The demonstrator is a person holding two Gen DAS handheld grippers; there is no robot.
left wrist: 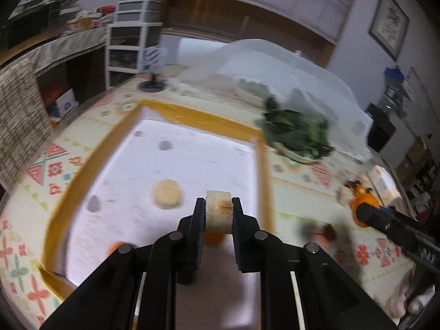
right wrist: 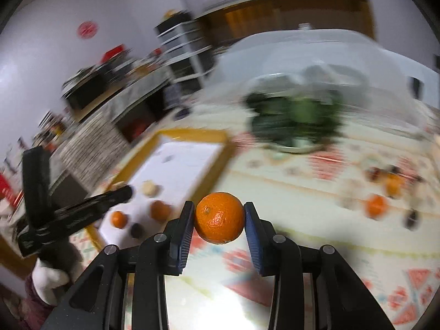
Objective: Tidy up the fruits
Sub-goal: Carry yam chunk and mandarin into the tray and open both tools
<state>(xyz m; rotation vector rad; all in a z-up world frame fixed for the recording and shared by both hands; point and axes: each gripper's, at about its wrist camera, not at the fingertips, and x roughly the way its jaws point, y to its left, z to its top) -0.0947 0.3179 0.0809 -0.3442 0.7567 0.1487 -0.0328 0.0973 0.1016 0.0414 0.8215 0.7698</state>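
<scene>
A table covered in a cream cloth (right wrist: pixel 288 192) printed with red, orange and teal folk motifs carries the scene. On it sits a shallow tray (left wrist: pixel 264 170) with a yellow-orange rim and a white floor; in the right wrist view two oranges (right wrist: pixel 118 218) and a pale round piece (right wrist: pixel 150 187) lie inside it. Beyond the tray's far right corner stands a dish of dark leafy greens (left wrist: pixel 297 134), partly under a translucent white dome cover (left wrist: pixel 275 63). Loose oranges (right wrist: pixel 375 205) and small dark fruits rest on the cloth to the right, too blurred to name. A small black round-based stand (left wrist: pixel 151 85) sits near the far edge.
</scene>
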